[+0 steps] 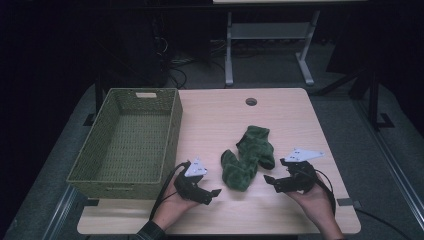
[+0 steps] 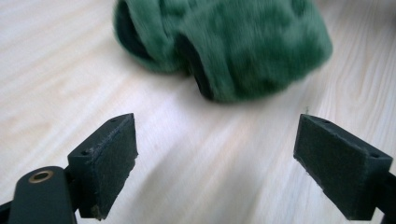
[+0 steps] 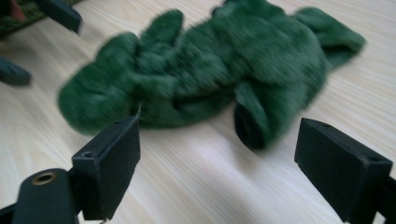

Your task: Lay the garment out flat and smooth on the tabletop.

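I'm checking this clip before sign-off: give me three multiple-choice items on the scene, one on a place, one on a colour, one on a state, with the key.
1. Where does the woven basket stand on the table?
A. at its left side
B. at its right side
C. in the middle

2. What colour are the fuzzy socks?
A. red
B. green
C. white

3. How do the left gripper and right gripper stand toward the socks?
A. both clamped on them
B. one lifts them
C. both open, apart from them

Key: 1 A, the high view shows it at the left edge. 2 B, green in all views. 3 C, bare wood lies between each pair of jaws.
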### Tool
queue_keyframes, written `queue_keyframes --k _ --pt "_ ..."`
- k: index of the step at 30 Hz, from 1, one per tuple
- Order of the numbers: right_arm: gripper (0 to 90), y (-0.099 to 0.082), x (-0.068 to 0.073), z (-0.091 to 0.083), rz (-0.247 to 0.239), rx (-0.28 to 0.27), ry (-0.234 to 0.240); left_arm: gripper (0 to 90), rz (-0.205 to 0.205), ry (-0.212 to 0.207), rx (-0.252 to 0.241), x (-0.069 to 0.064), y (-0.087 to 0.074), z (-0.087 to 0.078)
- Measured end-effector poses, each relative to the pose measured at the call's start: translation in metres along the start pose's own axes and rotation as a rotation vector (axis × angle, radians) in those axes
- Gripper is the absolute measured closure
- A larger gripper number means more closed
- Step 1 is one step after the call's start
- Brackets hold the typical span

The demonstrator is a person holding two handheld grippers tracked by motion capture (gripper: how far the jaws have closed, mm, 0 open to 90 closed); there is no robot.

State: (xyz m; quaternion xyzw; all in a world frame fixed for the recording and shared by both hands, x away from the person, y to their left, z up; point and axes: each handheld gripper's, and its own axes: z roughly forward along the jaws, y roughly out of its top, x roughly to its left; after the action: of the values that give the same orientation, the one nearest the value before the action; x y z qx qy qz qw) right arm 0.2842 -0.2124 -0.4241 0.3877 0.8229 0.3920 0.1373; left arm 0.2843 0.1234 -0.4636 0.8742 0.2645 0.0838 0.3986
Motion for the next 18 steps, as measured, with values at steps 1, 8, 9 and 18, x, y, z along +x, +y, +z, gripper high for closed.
queue_keyframes --k 1,8,9,18 --pt "18.8 0.004 0.003 0.002 -0.009 -0.001 0.016 12.8 0.002 0.002 0.002 0.0 -0.001 0.001" --pt "37.1 0.031 0.022 0.016 -0.073 -0.009 0.105 12.8 0.055 0.025 0.031 -0.005 -0.01 0.011" --pt "39.4 0.035 0.024 0.019 -0.085 -0.006 0.117 12.8 0.061 0.026 0.03 -0.005 -0.01 0.011" --pt "58.1 0.067 0.04 0.049 -0.131 0.006 0.194 12.7 0.065 0.024 0.029 -0.005 -0.01 0.011"
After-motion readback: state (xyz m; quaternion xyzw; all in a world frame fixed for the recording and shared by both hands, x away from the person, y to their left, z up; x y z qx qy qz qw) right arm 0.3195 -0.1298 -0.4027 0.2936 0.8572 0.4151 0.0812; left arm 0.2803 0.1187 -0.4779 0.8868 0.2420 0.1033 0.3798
